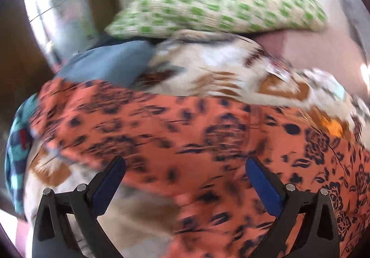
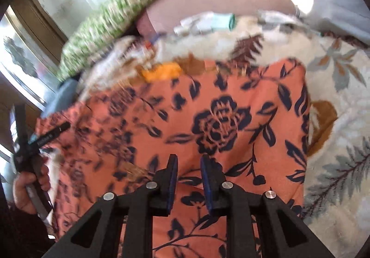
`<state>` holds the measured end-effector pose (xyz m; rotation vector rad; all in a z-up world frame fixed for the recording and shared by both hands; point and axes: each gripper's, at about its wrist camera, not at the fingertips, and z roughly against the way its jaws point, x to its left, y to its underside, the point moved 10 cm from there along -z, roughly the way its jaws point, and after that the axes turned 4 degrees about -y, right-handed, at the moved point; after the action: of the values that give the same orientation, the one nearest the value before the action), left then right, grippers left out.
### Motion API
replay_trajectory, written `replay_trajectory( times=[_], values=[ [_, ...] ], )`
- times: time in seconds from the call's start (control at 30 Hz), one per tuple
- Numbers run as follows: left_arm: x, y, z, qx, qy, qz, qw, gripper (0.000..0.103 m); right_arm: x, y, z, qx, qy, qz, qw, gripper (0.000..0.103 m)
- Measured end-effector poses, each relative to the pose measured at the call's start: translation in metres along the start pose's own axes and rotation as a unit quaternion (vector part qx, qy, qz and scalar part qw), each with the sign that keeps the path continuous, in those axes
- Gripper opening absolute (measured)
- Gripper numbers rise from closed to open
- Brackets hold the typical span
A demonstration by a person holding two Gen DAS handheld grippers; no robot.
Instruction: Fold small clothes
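Note:
An orange garment with a dark floral print [image 1: 185,133] lies spread on a bed, also in the right wrist view [image 2: 222,119]. My left gripper [image 1: 185,165] is open wide just above the cloth, nothing between its blue pads. My right gripper [image 2: 188,163] hovers over the garment with its jaws nearly closed, a narrow gap between the pads and no cloth visibly pinched. The left gripper tool and the hand holding it [image 2: 30,161] show at the left edge of the right wrist view. The left view is motion-blurred.
A cream blanket with brown and grey leaf print [image 2: 342,119] covers the bed. A green-checked pillow [image 1: 219,6] lies at the far side on a blue-grey cushion [image 1: 108,61]. A teal checked cloth [image 1: 16,154] lies at the left. A window [image 2: 20,54] is beyond.

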<state>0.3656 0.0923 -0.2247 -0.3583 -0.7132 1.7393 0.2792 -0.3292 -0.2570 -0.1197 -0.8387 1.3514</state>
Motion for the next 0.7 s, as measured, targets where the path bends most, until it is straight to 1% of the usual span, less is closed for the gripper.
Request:
replay_trajectory(
  times=[0.1, 0.2, 0.27, 0.33, 0.4, 0.47, 0.53, 0.6, 0.7],
  values=[
    [0.069, 0.011, 0.01, 0.016, -0.028, 0.077, 0.9965, 0.103, 0.017, -0.006, 0.037, -0.05, -0.029, 0.003, 0.998, 0.023],
    [0.13, 0.03, 0.02, 0.016, -0.061, 0.125, 0.9901, 0.103, 0.042, -0.008, 0.064, -0.088, -0.056, 0.014, 0.994, 0.024],
    [0.163, 0.043, 0.025, 0.018, -0.075, 0.131, 0.9884, 0.103, 0.055, -0.003, 0.087, -0.105, -0.071, 0.021, 0.992, 0.025],
    [0.194, 0.05, 0.025, 0.027, -0.09, 0.127, 0.9875, 0.103, 0.071, 0.006, 0.096, -0.113, -0.082, 0.023, 0.99, 0.026],
    [0.225, 0.053, 0.028, 0.029, -0.097, 0.144, 0.9843, 0.103, 0.081, 0.021, 0.102, -0.113, -0.089, 0.021, 0.989, 0.028],
    [0.255, 0.05, 0.028, 0.031, -0.096, 0.181, 0.9783, 0.103, 0.092, 0.039, 0.103, -0.102, -0.095, 0.027, 0.99, 0.028],
    [0.278, 0.045, 0.023, 0.04, -0.081, 0.226, 0.9701, 0.103, 0.099, 0.05, 0.095, -0.085, -0.1, 0.036, 0.991, 0.028],
    [0.293, 0.04, 0.014, 0.053, -0.065, 0.265, 0.9606, 0.103, 0.106, 0.056, 0.08, -0.07, -0.1, 0.045, 0.991, 0.028],
    [0.303, 0.027, -0.002, 0.064, -0.051, 0.301, 0.9502, 0.103, 0.113, 0.062, 0.058, -0.053, -0.082, 0.075, 0.992, 0.028]
  ],
)
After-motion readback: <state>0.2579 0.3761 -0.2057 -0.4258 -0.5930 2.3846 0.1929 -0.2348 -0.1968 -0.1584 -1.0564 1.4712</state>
